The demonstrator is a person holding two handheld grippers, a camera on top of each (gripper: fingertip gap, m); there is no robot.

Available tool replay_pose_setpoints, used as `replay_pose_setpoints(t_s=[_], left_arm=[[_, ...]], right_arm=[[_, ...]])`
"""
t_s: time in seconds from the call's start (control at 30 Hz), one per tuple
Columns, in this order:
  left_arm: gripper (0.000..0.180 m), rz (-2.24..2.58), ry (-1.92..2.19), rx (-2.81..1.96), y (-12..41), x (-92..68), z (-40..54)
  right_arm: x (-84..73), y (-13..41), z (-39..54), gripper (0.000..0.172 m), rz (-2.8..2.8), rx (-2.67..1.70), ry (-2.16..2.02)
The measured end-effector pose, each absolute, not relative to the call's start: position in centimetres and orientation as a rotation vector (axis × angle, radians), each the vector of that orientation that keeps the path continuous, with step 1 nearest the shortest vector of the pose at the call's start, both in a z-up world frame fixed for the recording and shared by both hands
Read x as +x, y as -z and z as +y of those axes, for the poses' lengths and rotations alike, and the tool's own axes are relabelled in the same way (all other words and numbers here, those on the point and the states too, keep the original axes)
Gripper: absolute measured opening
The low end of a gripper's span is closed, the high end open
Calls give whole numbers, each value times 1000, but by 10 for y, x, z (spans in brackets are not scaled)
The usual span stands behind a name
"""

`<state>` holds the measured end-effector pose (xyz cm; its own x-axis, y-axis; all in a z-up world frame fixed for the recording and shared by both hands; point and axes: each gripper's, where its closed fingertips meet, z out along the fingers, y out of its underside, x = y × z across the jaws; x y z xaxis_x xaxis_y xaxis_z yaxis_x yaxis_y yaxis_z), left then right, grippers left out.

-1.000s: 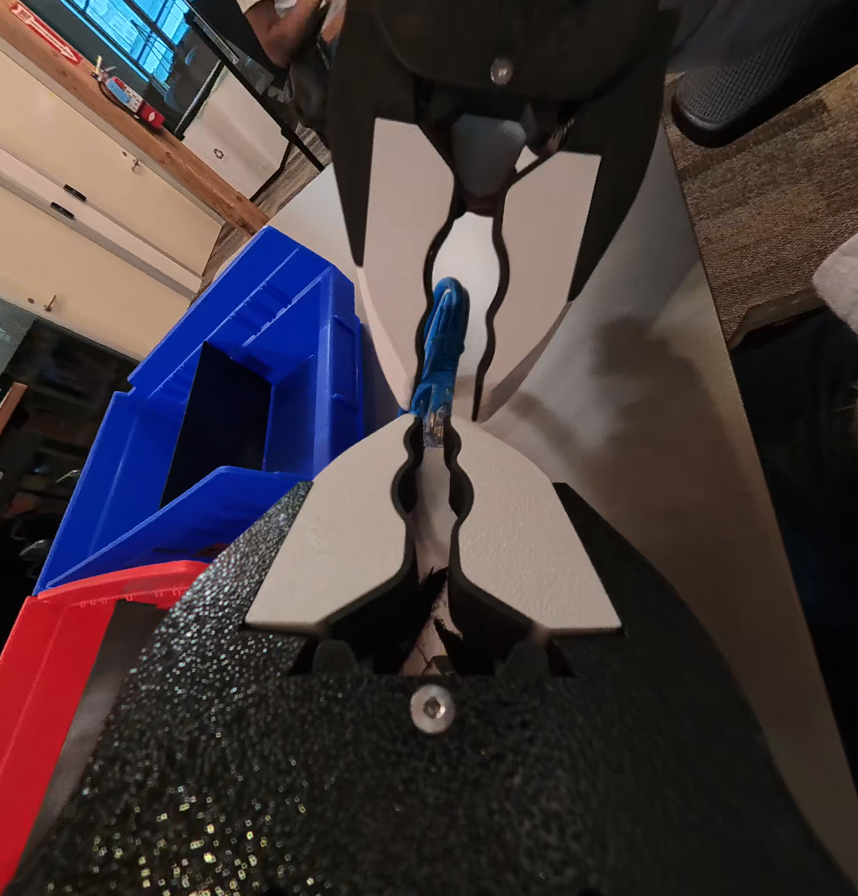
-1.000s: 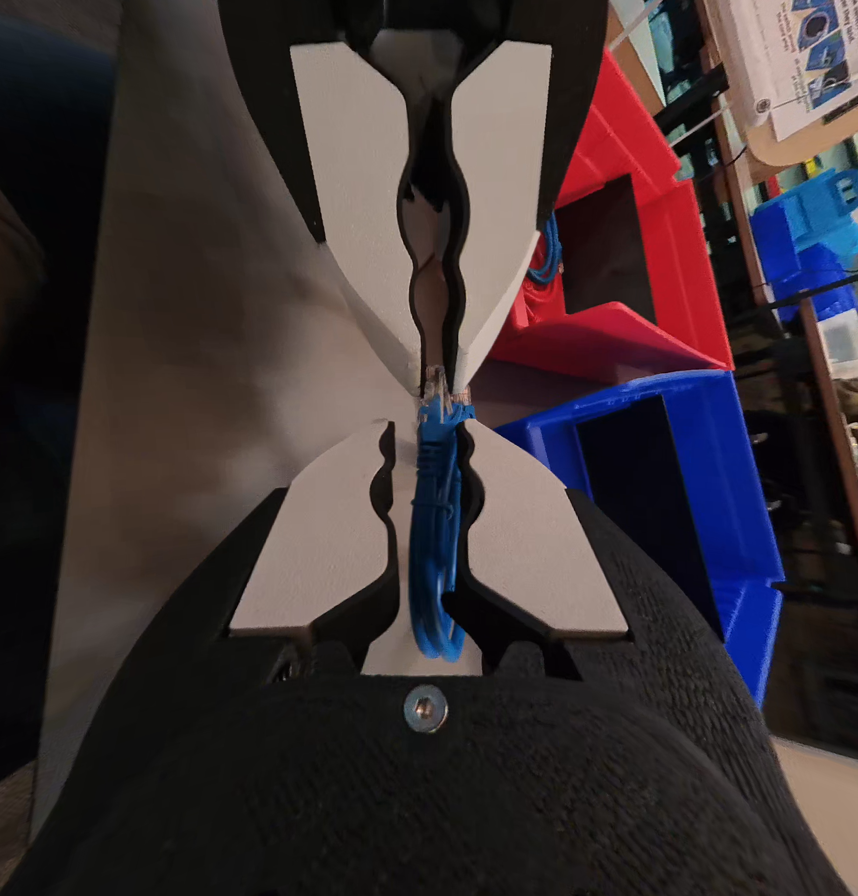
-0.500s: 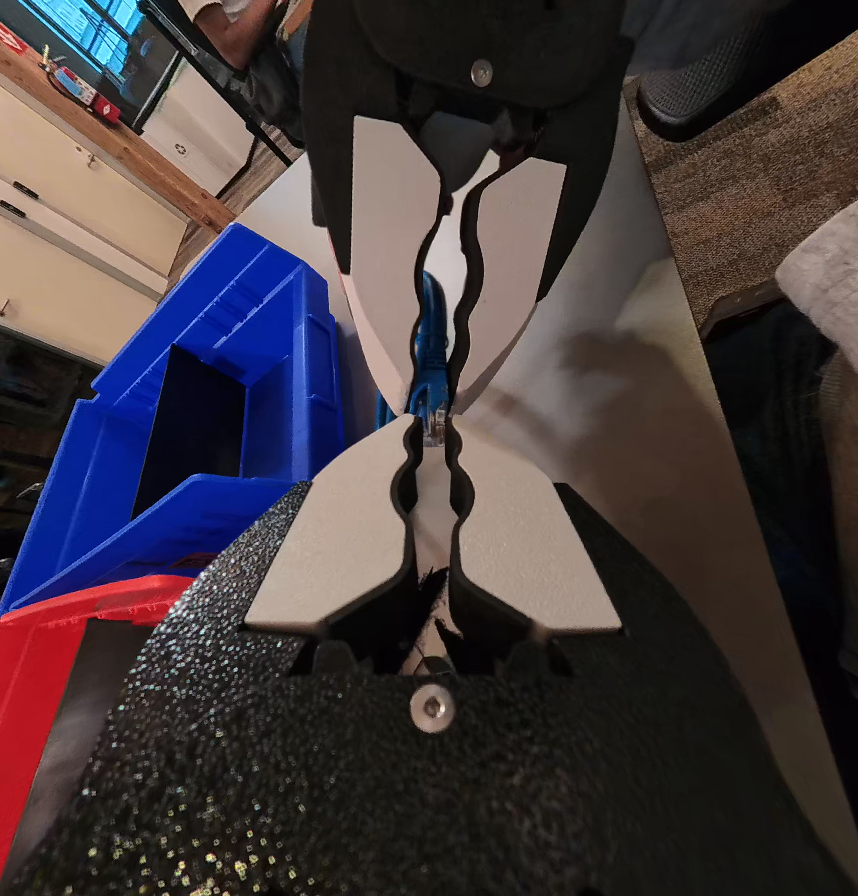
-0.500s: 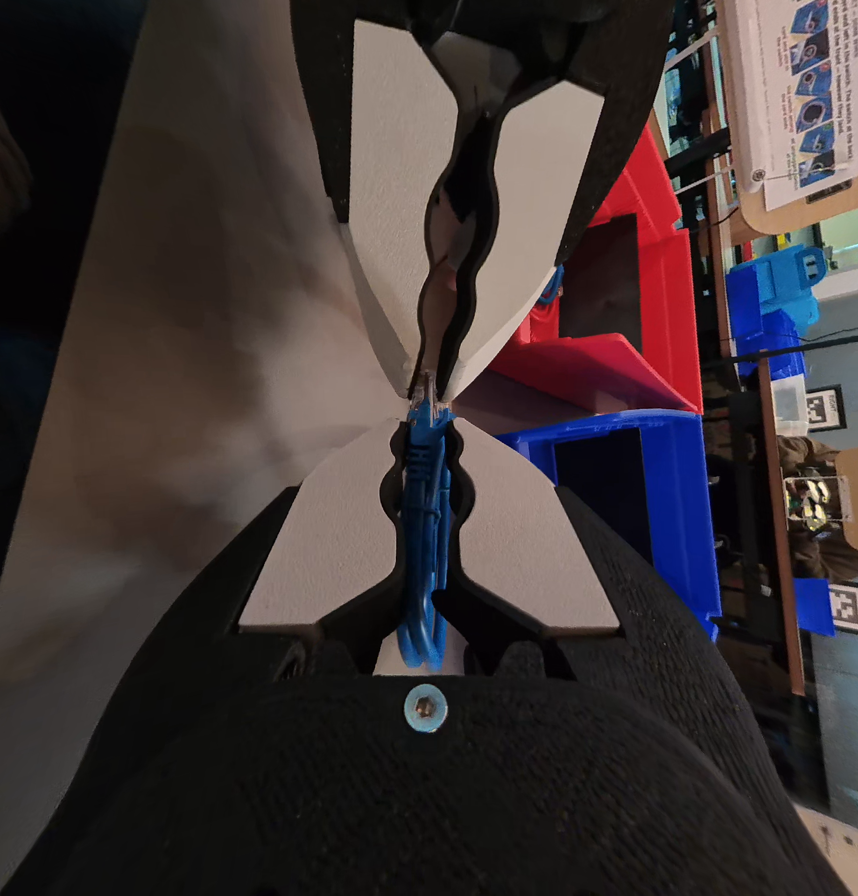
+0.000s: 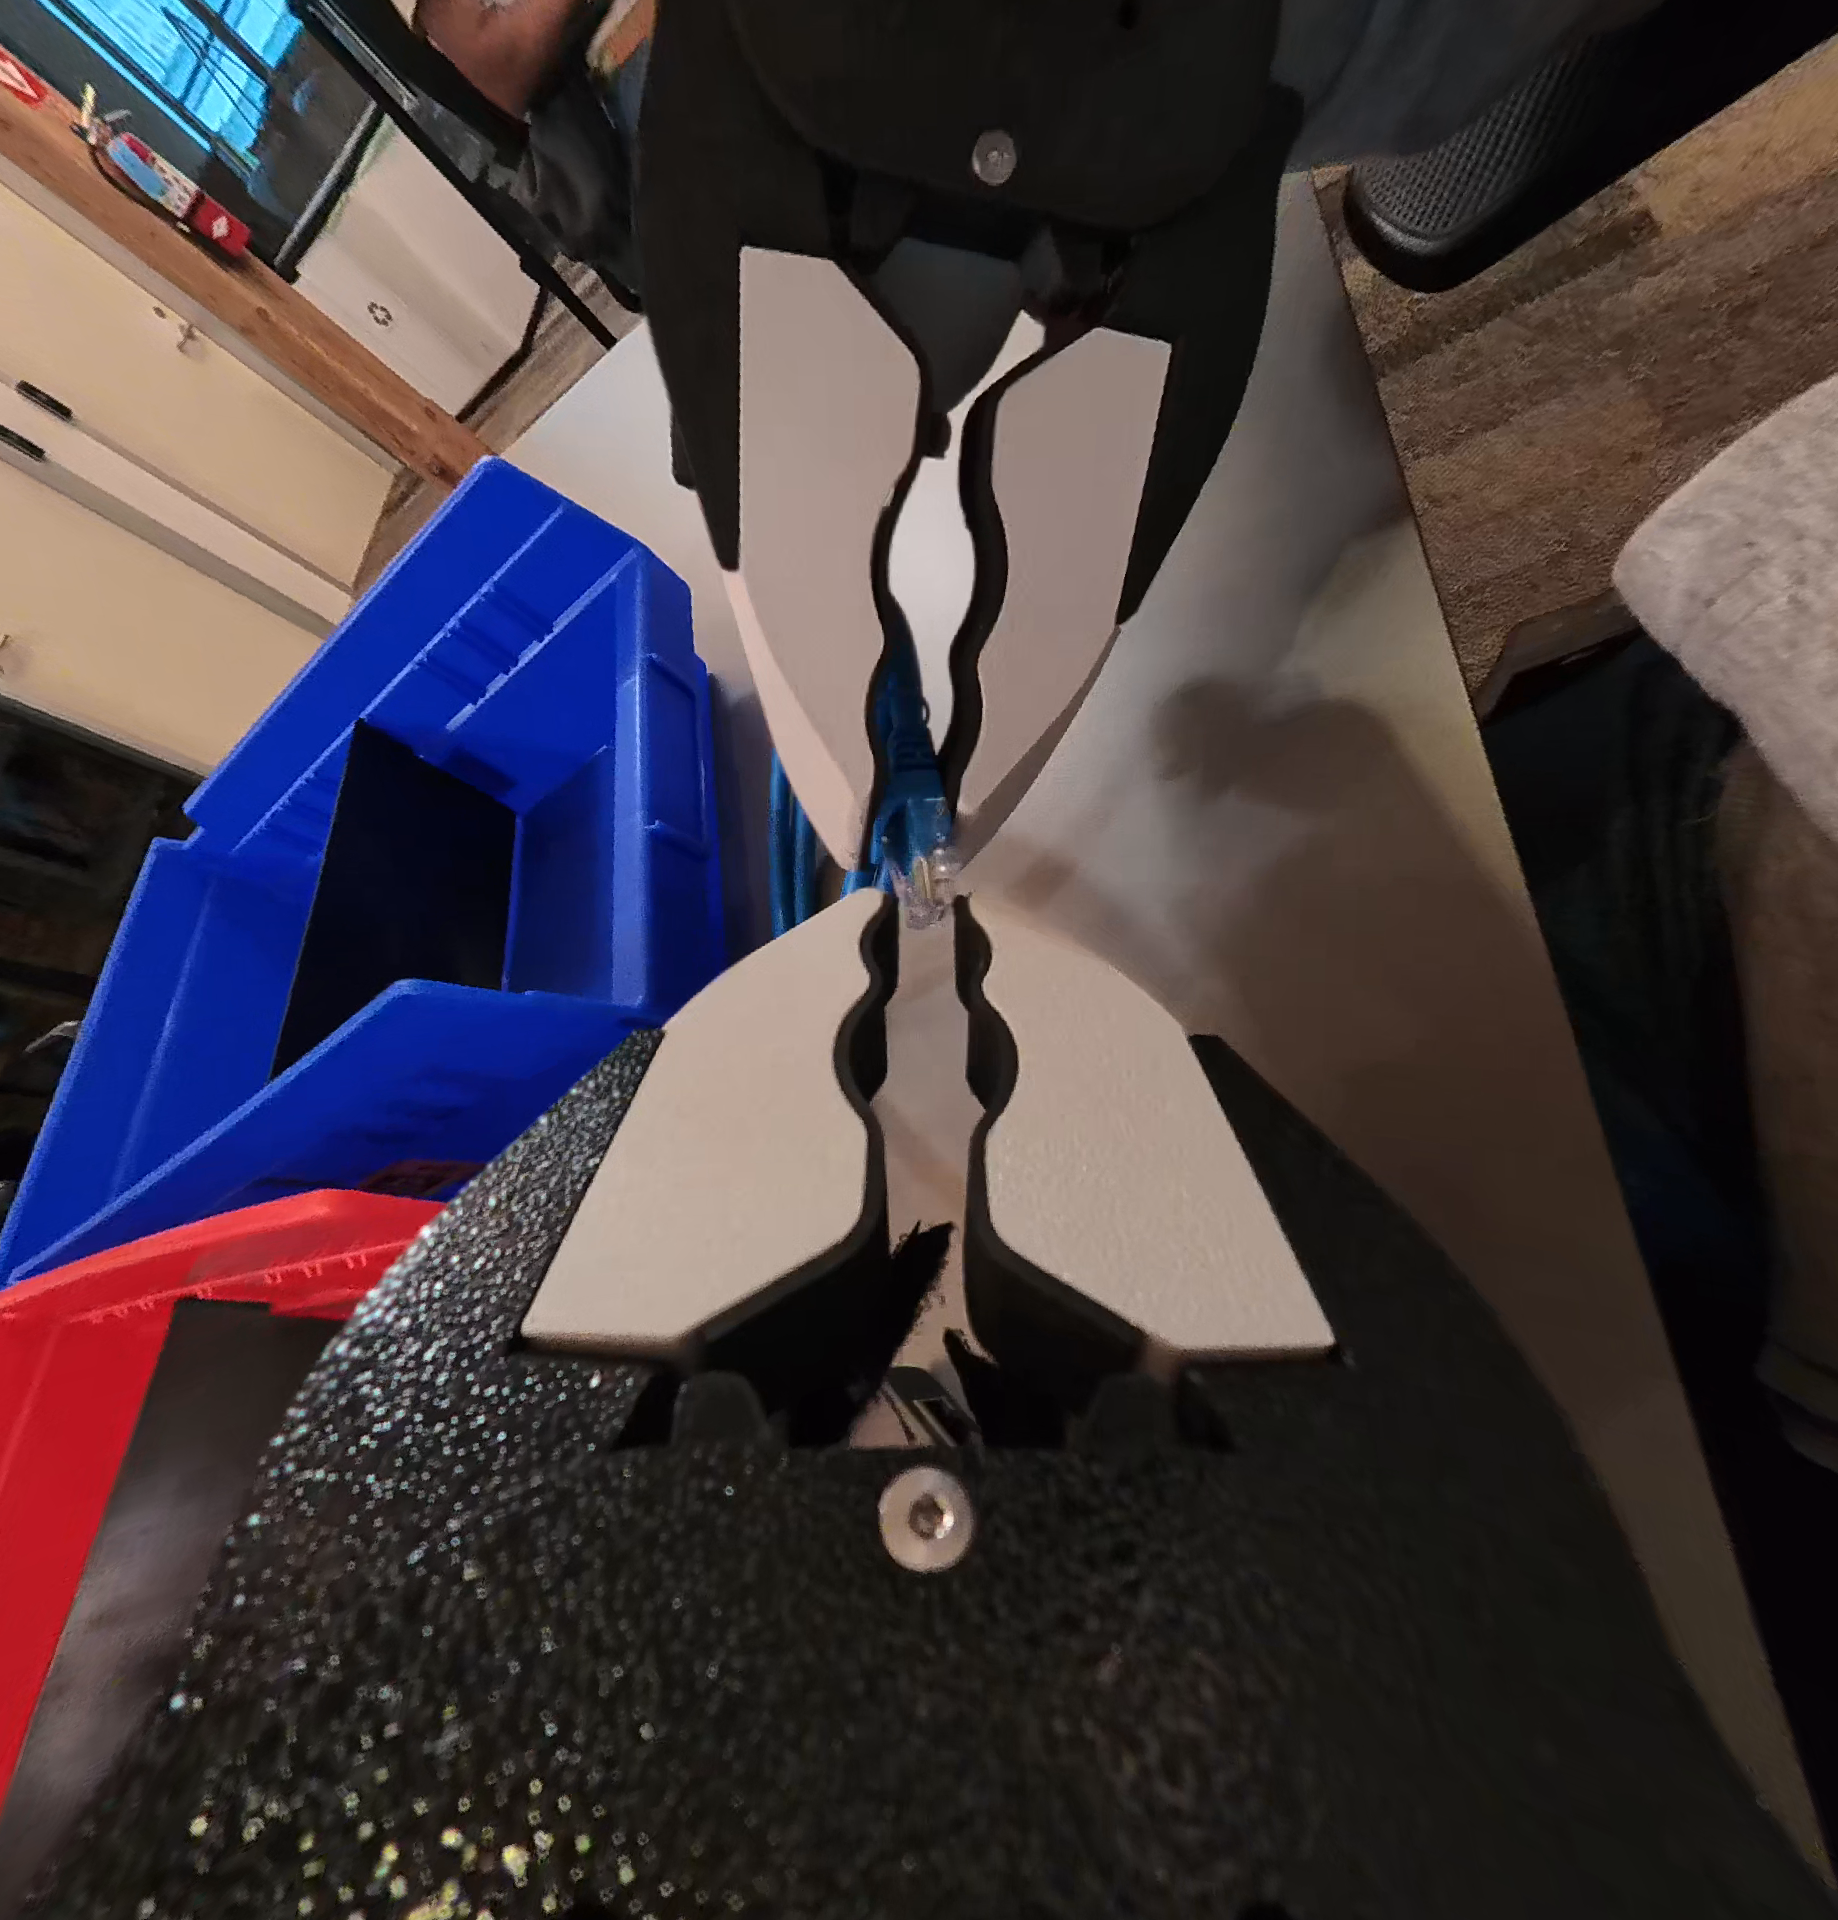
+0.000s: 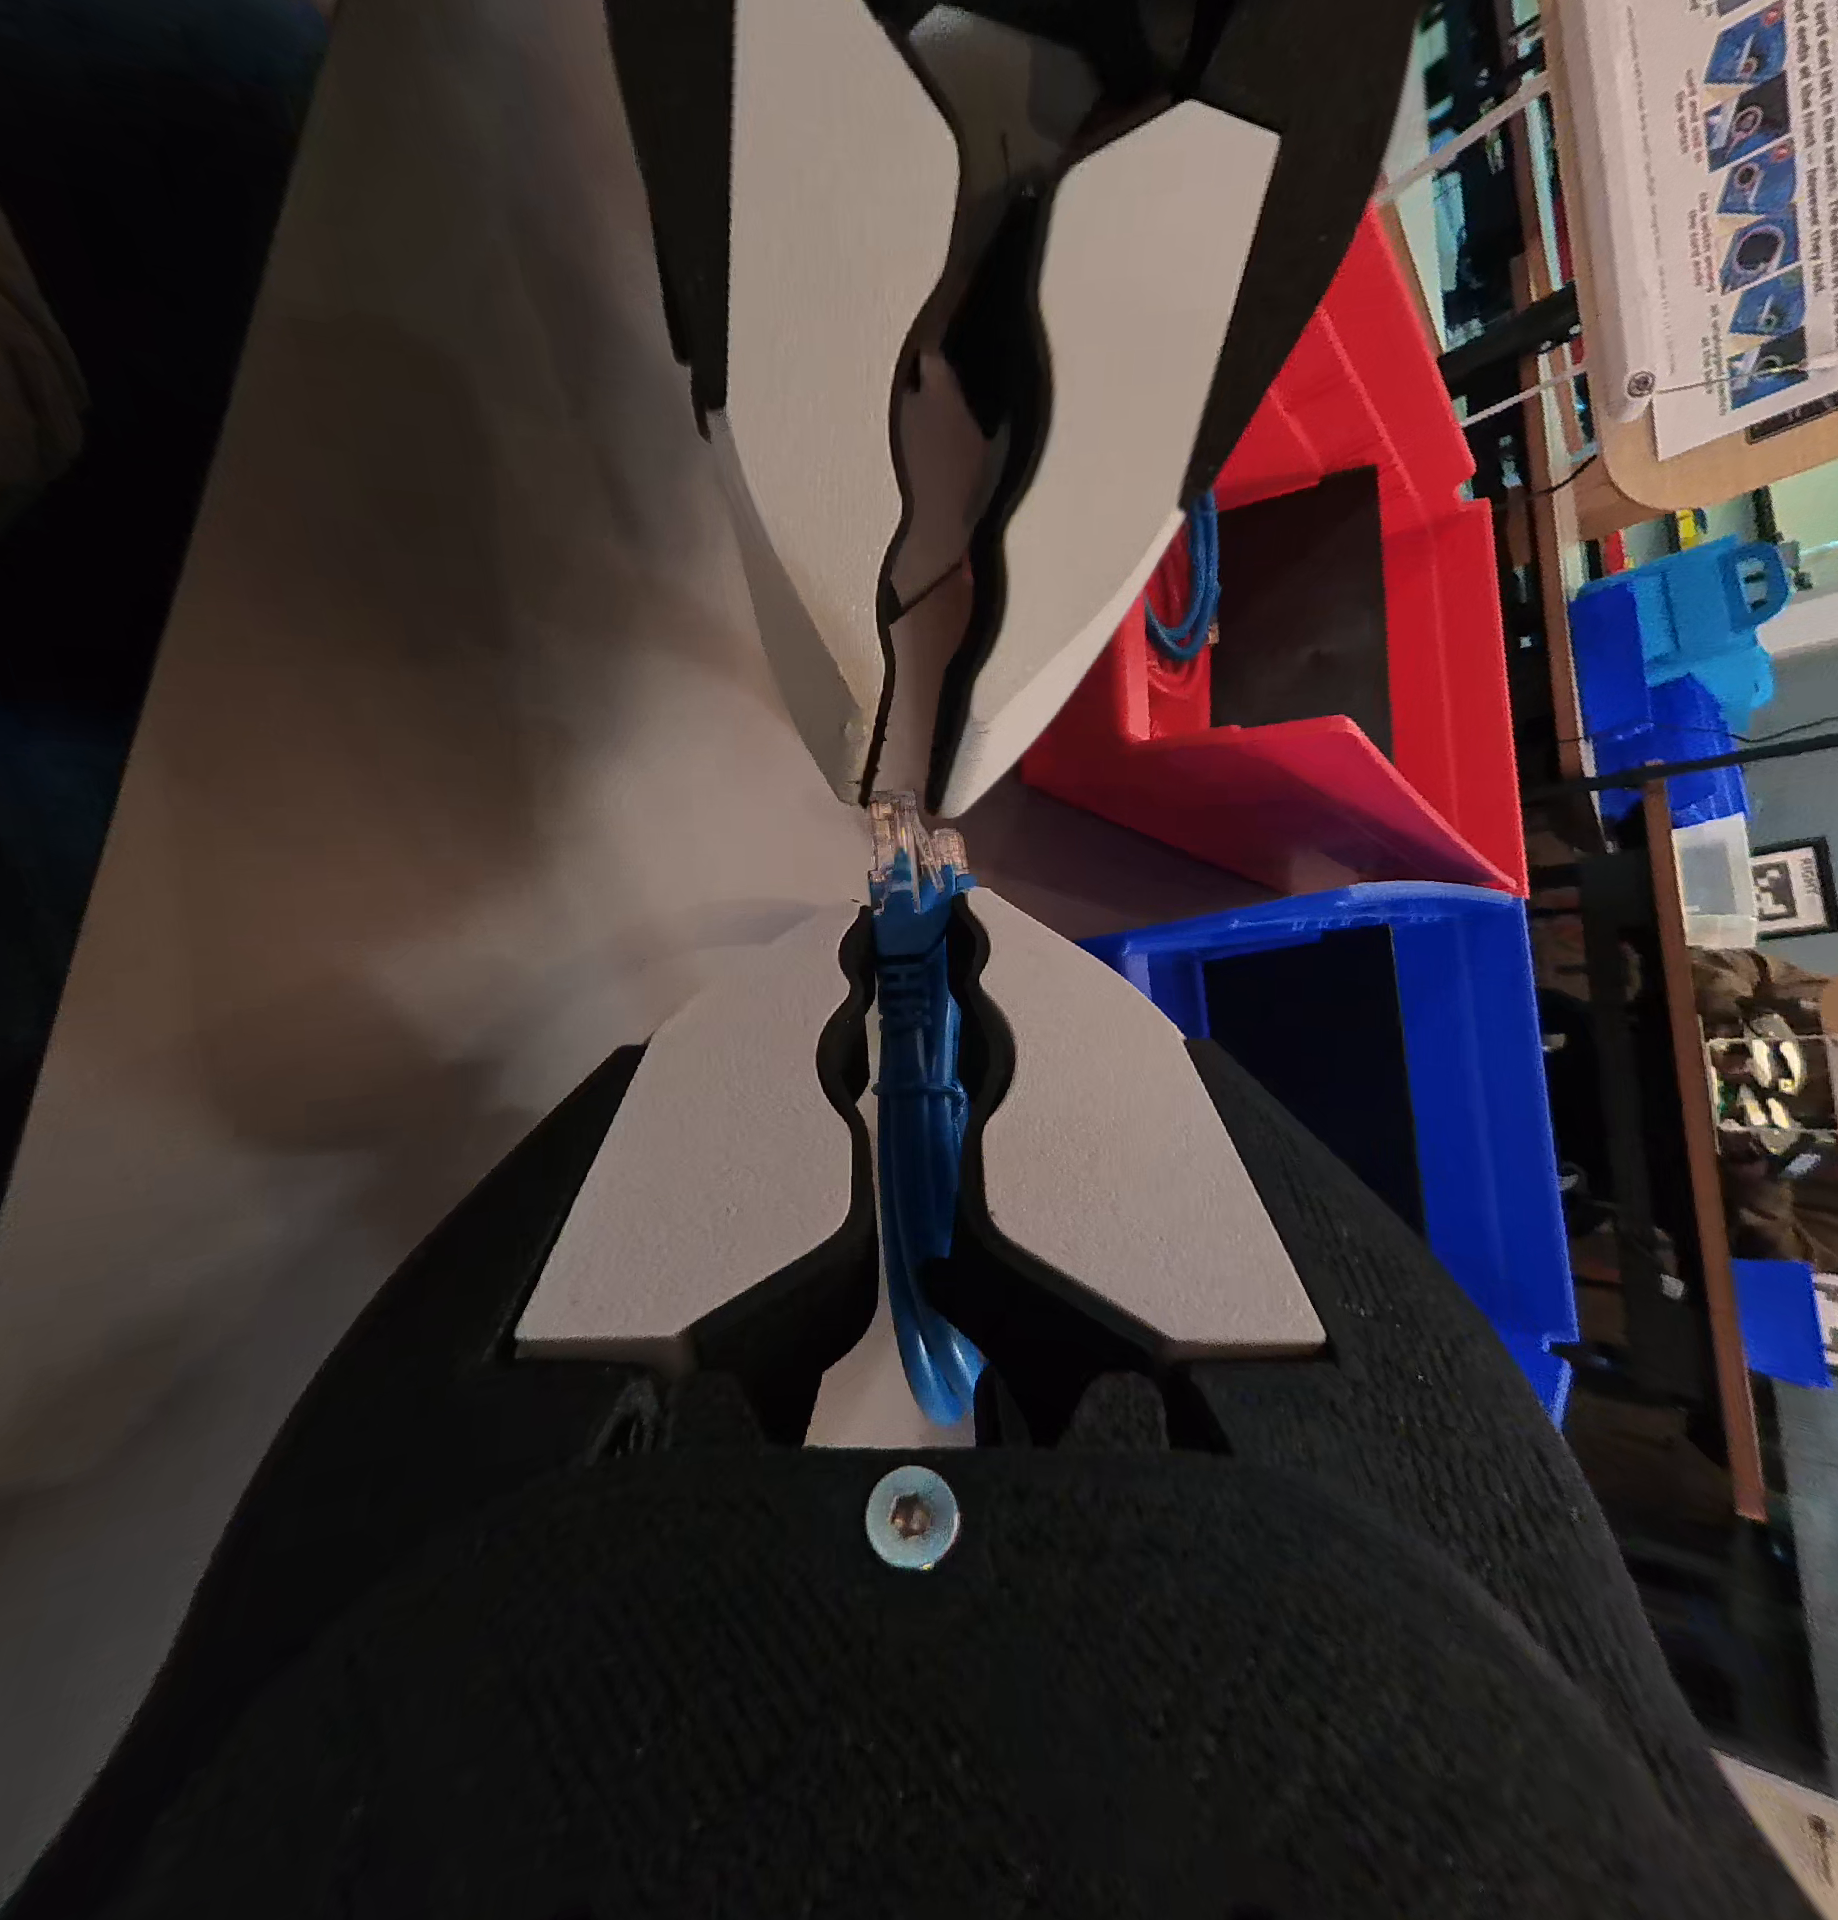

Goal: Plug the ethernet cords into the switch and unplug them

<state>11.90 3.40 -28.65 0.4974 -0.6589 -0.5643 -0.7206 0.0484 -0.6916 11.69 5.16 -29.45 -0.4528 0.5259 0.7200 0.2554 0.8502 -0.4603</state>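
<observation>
Right gripper [image 6: 910,914] pinching bundled blue ethernet cord [image 6: 910,1039], clear plugs at centre frame | left gripper [image 5: 920,914] slightly parted, plug tip [image 5: 925,888] between its fingertips, contact unclear | step: handover | next: clamp plug; switch unseen | bins [image 5: 427,831] left.

blue bin [image 5: 499,790] | red bin [image 6: 1393,582] | white tabletop [image 5: 1310,831] | wall poster [image 6: 1725,208]

Two wrist cameras face each other tip to tip, close above a white table [image 5: 1258,831]. Both views share the blue bin [image 5: 427,831] [image 6: 1414,1039] and red bin [image 5: 53,1455] [image 6: 1362,623].
</observation>
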Motion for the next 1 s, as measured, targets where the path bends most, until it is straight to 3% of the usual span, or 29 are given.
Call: replay_pose_setpoints(t_s=[0.37,1.0], left_arm=[[6,1246,-128,-1567,283,125,34],[5,1261,-81,-1562,282,125,31]], right_arm=[[116,295,45,19,-2064,-562,-418],[119,292,48,14,-2063,-599,-442]])
